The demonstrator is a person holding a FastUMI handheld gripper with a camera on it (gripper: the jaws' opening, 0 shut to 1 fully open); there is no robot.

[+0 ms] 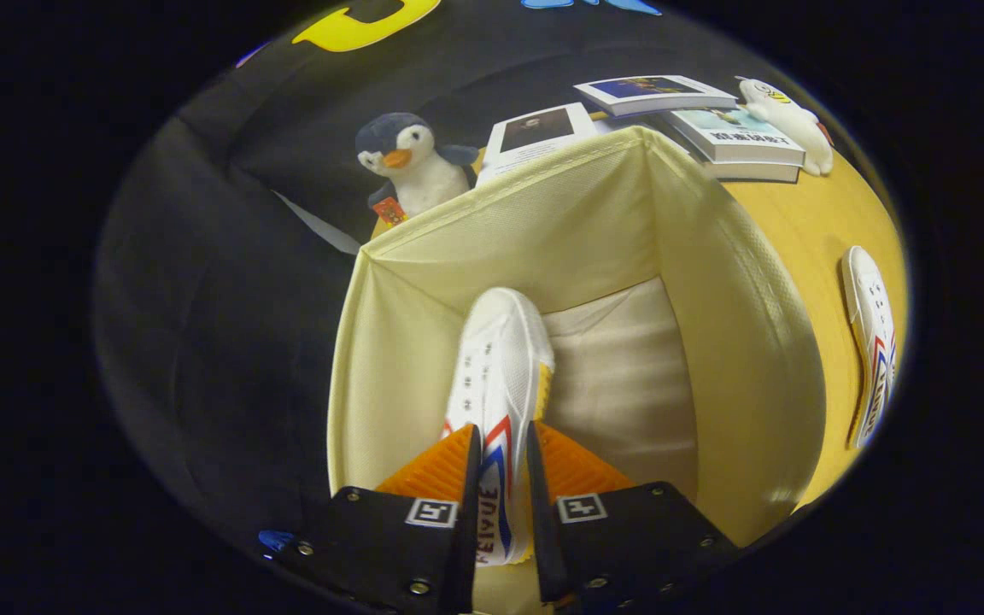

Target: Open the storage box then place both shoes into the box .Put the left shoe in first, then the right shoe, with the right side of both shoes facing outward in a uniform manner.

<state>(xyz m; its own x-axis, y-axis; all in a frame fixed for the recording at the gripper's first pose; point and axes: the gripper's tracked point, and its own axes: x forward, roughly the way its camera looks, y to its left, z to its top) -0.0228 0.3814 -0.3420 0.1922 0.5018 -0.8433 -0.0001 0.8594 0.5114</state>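
Observation:
My gripper is shut on a white canvas shoe with red and blue stripes, pinched at its heel end between both fingers. The shoe points toe-first down into the open cream fabric storage box, near the box's left wall, above the pale floor of the box. Whether the toe touches the bottom I cannot tell. A second white shoe with the same stripes lies on the yellow table to the right of the box.
A plush penguin sits just behind the box's far left corner. Several books lie behind the box, with a white plush toy beside them. Black cloth wall hangs to the left.

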